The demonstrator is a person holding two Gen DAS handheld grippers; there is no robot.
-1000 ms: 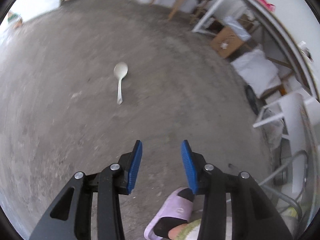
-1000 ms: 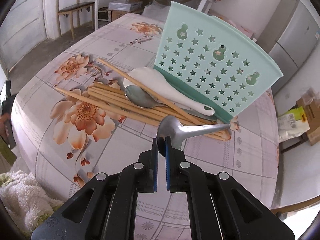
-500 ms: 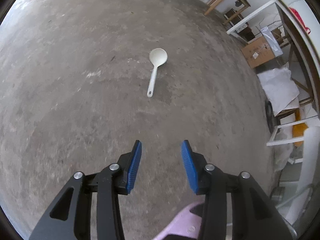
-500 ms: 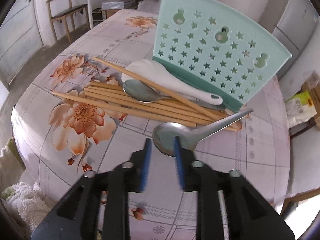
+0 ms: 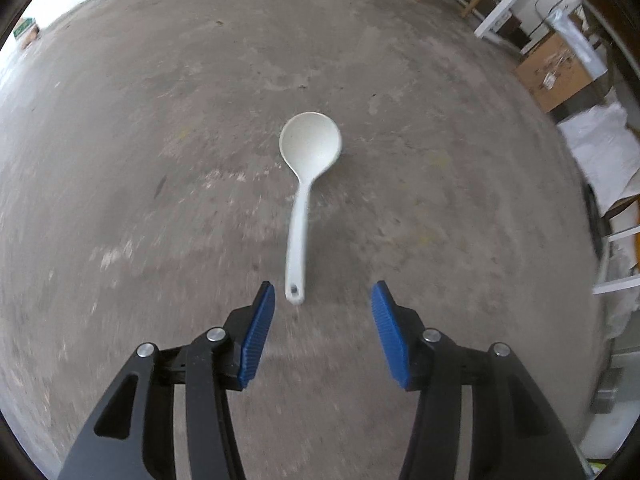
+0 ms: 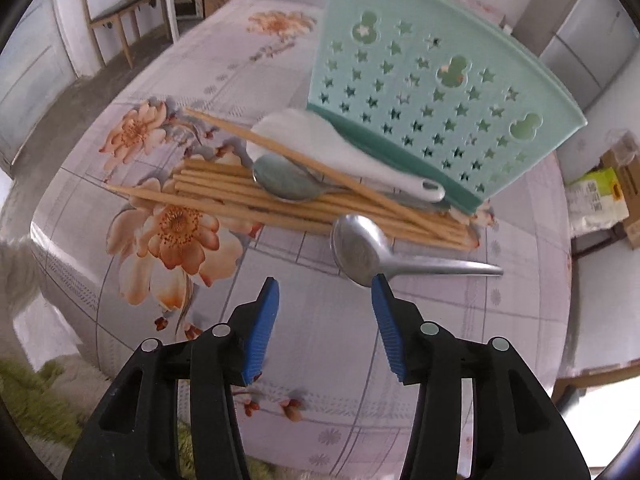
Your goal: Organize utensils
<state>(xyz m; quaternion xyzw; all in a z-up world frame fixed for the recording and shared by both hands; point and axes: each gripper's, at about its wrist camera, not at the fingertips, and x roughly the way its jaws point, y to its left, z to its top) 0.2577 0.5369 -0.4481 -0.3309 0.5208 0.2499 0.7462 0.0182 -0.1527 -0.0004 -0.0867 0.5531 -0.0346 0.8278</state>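
On floor, left view: white ladle (image 5: 306, 184); right view: metal spoon (image 6: 362, 251); both fingers released.

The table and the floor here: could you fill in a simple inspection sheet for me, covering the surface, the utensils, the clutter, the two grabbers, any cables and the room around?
Surface: floral tablecloth on the table; bare concrete floor under the left gripper.
Job's things: mint utensil holder standing upright; chopsticks, a white rice paddle and a metal spoon piled before it; a metal ladle lying apart on the cloth; a white ladle on the floor.
Clutter: nothing seen on the table.
Grippers: left gripper open, near the white ladle's handle end; right gripper open, holding nothing, jaws just opened.
Cables: nothing seen.
Surroundings: wooden chair, cardboard box, grey cabinet.
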